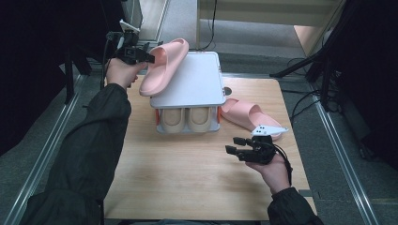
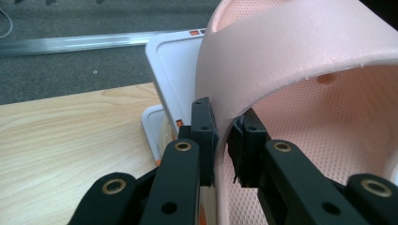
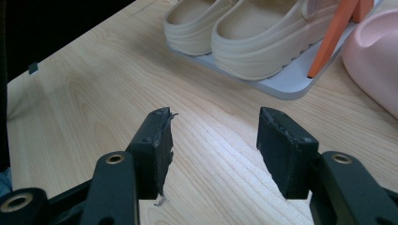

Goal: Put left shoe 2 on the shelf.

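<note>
Pinching the strap of a pink slipper (image 1: 164, 65), the left gripper (image 1: 149, 57) holds it in the air at the far left corner of the white shoe rack (image 1: 192, 84), with the slipper's sole tilted over the rack's top shelf. In the left gripper view the two black pads (image 2: 206, 136) press on either side of the strap's edge (image 2: 224, 117), one outside it and one inside, with only the thickness of the foam between them. That view also shows the dimpled footbed (image 2: 328, 117) under the strap and a corner of the rack behind it.

The right gripper (image 1: 237, 145) hovers low over the wooden table (image 1: 187, 178) in front of the rack, its jaws spread wide with nothing between them. In the right gripper view its pads (image 3: 157, 150) stand apart over bare wood.

The high view shows a second pink slipper (image 1: 251, 117) lying on the table just to the right of the rack, near the right gripper. The right gripper view shows the pair of beige clogs (image 3: 234, 33) on the rack's lower shelf from close up, beside an orange post (image 3: 335, 33) of the rack.
</note>
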The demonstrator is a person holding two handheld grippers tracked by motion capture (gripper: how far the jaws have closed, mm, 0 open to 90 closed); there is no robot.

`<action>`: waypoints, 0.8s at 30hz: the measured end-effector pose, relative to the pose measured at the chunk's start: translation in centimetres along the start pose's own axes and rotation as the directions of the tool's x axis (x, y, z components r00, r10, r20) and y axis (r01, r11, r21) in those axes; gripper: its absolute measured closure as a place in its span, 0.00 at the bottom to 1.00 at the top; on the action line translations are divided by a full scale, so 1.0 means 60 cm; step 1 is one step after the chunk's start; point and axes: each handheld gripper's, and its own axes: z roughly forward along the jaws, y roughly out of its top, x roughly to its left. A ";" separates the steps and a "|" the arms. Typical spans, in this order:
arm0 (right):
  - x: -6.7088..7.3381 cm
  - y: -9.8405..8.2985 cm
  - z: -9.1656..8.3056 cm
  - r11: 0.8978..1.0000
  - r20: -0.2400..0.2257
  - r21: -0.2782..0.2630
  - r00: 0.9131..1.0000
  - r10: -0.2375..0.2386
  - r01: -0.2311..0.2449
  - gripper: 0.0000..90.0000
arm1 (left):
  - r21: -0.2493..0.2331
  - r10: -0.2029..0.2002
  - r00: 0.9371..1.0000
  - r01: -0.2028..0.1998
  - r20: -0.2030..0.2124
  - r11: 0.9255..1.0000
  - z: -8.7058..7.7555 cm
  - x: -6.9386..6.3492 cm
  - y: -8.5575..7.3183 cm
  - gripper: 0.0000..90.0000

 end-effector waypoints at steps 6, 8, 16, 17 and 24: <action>0.001 0.000 0.001 1.000 -0.004 0.000 1.000 -0.003 0.003 0.51 | 0.005 -0.001 1.000 0.001 -0.006 1.000 0.015 -0.009 -0.001 0.87; 0.001 0.001 0.001 1.000 -0.004 0.001 1.000 0.000 0.000 0.51 | 0.007 0.017 1.000 -0.017 -0.016 1.000 0.015 -0.015 -0.002 0.86; 0.003 0.001 0.002 1.000 -0.005 0.004 1.000 -0.002 0.002 0.51 | 0.031 0.003 1.000 -0.004 0.021 1.000 0.013 -0.021 -0.004 0.79; 0.002 0.001 0.003 1.000 -0.006 0.005 1.000 0.000 0.000 0.51 | 0.033 -0.004 1.000 0.003 0.028 0.999 0.012 -0.022 -0.005 0.79; 0.002 0.001 0.004 1.000 -0.007 0.005 1.000 -0.004 0.004 0.51 | 0.051 -0.020 0.997 0.016 0.071 0.999 0.008 -0.025 -0.011 0.75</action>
